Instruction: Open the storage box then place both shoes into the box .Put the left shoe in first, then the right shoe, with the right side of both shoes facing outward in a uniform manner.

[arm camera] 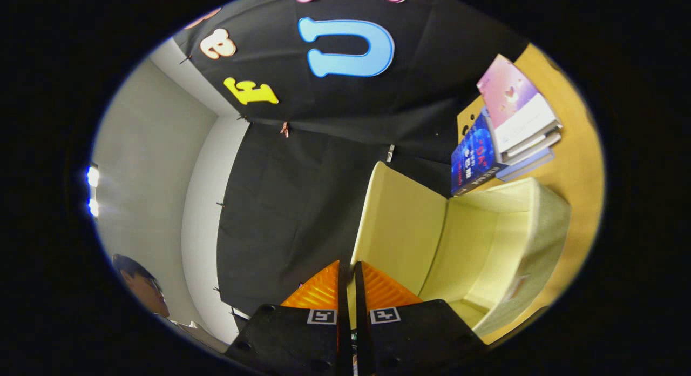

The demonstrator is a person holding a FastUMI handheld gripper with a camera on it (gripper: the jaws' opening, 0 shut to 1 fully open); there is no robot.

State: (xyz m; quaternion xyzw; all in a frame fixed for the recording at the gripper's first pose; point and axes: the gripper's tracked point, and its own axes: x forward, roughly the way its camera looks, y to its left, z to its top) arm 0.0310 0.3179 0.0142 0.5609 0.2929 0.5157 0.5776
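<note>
1. My gripper [346,273]: fingers pressed on the pale yellow lid edge; square black-and-white markers on its black body.
2. Storage box [532,246]: pale yellow inside, grey-green fabric outside.
3. Lid [399,225]: pale yellow.
4. Table [580,165]: warm yellow-tan.
5. Books [513,122]: top cover pink-to-white; upright one dark blue, speckled.
6. Left wall [156,187]: plain grey-white.
</note>
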